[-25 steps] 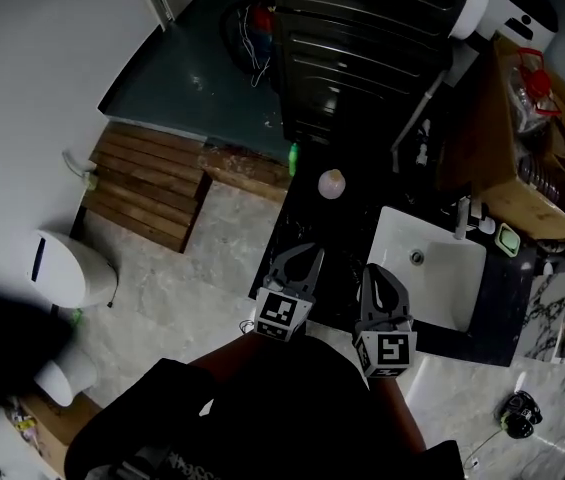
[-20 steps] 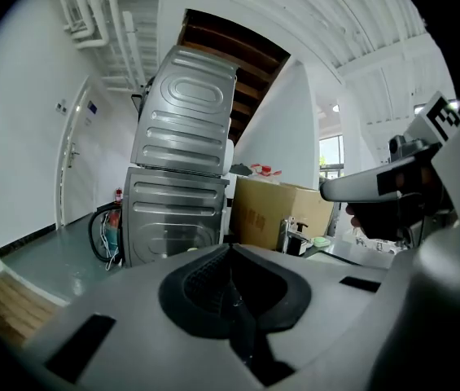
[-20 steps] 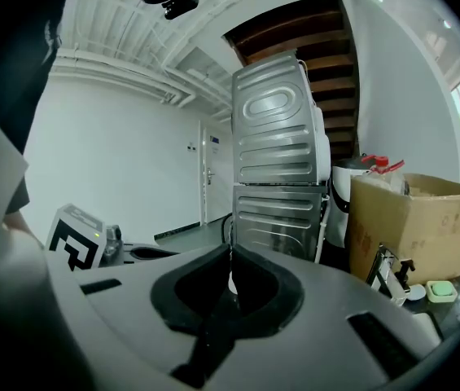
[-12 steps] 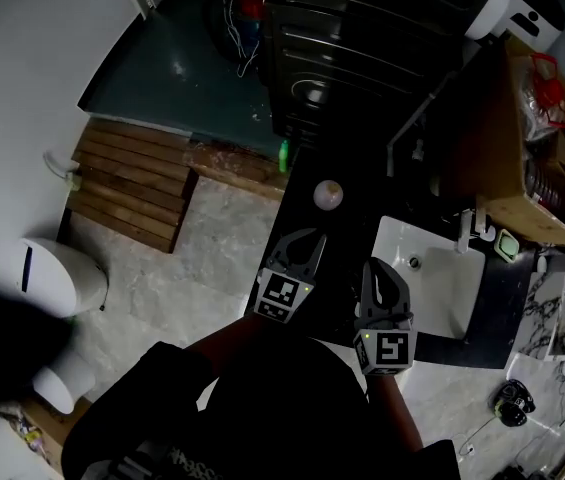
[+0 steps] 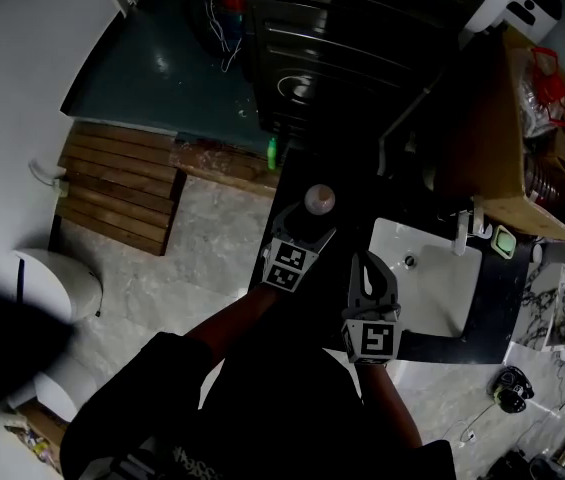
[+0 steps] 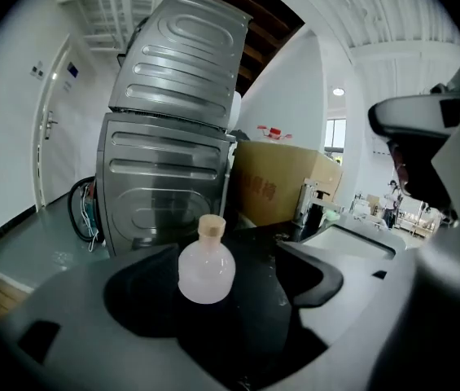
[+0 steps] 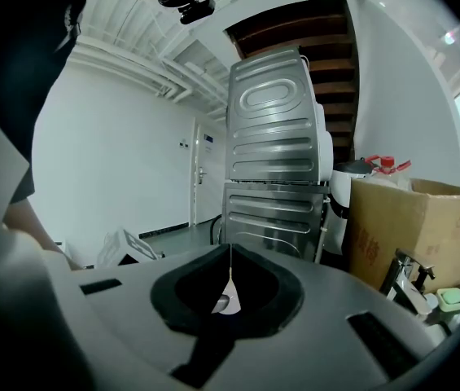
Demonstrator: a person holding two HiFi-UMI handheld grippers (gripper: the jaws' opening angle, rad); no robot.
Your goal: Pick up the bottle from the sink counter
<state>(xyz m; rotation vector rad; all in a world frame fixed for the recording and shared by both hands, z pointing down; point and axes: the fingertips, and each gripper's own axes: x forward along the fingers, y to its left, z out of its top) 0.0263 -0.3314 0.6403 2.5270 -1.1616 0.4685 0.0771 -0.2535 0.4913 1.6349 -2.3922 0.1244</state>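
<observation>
**Opening the left jaws round an upright bottle**

The bottle (image 6: pixel 206 263) stands upright on the dark counter (image 6: pixel 254 247). Its long axis is vertical, with the tan cap on top and the round pale body below. It sits straight ahead of the left gripper (image 5: pixel 310 220), in the gap between that gripper's two jaws, with space showing on either side.

The left gripper's jaws are opening and stand wide apart. The bottle is between them, but neither pad touches it. The right gripper (image 7: pixel 230 287) has its jaws pressed together with nothing in them. In the head view it hangs behind and to the right of the left one, over the counter edge beside the sink (image 5: pixel 432 278).

A second ago the left gripper was further back from the bottle, level with the right one, and its jaws were closed. Since then it has moved forward until its tips reach the bottle's sides. The right gripper has stayed back, and the bottle stands as it did.

Beyond the bottle, ahead of the left gripper, is a grey washer (image 6: pixel 168 177). A cardboard box (image 6: pixel 282 190) stands to its right.
</observation>
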